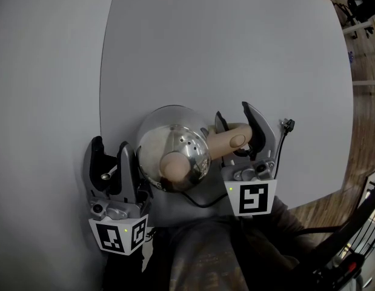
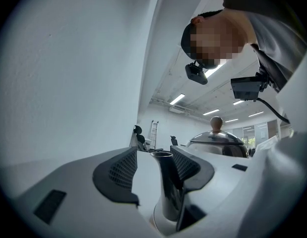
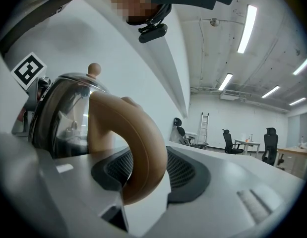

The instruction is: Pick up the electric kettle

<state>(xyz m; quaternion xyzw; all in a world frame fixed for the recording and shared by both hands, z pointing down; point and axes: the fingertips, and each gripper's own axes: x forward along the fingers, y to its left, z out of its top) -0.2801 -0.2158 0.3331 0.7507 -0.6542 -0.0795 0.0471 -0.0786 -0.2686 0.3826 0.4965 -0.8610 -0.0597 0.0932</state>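
Electric kettle (image 1: 172, 147) sat on the table (image 1: 235, 41) near its 6 o'clock edge, apparently not lifted yet. My right gripper (image 1: 233, 121) was at the kettle's 3 o'clock, pads clamped on the wooden handle (image 1: 232, 141). My left gripper (image 1: 109, 145) was at 9 o'clock with jaws apart, the spout (image 2: 165, 182) standing between them, unsqueezed. Grip looked made — only the lift was left.
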